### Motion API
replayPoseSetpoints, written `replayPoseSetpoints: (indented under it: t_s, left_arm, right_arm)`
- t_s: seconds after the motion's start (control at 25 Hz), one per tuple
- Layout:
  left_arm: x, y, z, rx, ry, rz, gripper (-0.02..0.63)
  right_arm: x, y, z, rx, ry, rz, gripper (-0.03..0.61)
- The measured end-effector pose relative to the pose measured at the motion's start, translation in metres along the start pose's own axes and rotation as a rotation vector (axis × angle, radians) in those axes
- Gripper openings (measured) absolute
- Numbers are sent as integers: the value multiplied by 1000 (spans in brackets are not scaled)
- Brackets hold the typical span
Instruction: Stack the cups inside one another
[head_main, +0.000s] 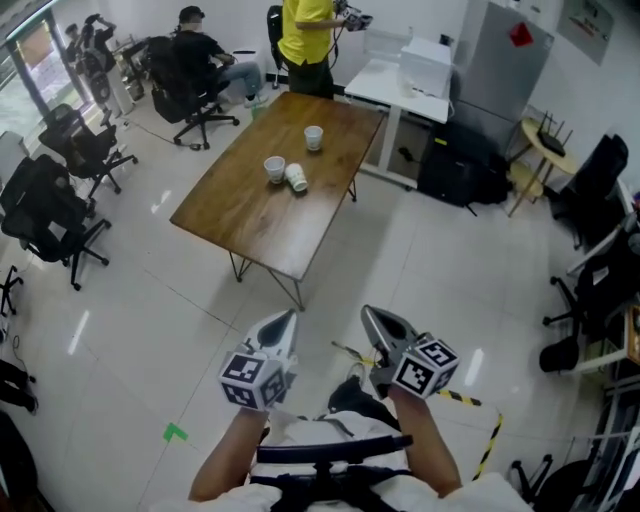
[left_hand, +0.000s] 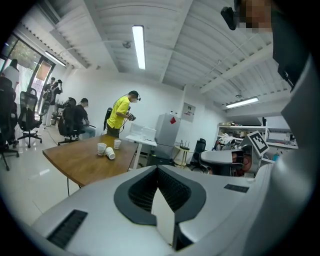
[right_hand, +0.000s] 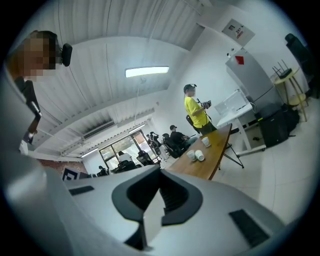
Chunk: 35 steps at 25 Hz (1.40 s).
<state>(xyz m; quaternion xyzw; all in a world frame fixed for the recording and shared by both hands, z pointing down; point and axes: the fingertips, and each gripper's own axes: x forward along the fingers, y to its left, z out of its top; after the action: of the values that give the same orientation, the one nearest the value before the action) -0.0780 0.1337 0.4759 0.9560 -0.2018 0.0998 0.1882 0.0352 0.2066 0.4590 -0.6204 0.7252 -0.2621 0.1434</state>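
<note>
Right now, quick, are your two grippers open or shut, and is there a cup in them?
Left gripper: shut, holding nothing.
Right gripper: shut, holding nothing.

A wooden table (head_main: 250, 220) is standing on the shiny white floor (head_main: 130, 320). Black chairs (head_main: 45, 215) are standing at the left, near the windows (head_main: 35, 55). A white desk (head_main: 395, 85) and a grey cabinet (head_main: 505, 65) are standing far right. A ceiling lamp (left_hand: 138, 46) is shining.
</note>
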Motion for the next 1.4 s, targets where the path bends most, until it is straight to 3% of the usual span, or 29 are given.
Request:
replayPoseSetpoints:
  t_s: [0.36,0.76,1.16,1.4]
  left_arm:
    - [100,-11,30,-13,1,98,-9]
    - [140,19,44,-55,11,148,-9]
    - [208,107,80,-122,-26,190,-9]
    - [225,166,94,-170,-37,225,-9]
  right_arm:
    - [20,-99,57,11,95,77,8]
    - [88,-124,69,19,147,153,8]
    - [200,-163,105,-17,236,161,21]
    - [282,-166,103,-65,314,183,26]
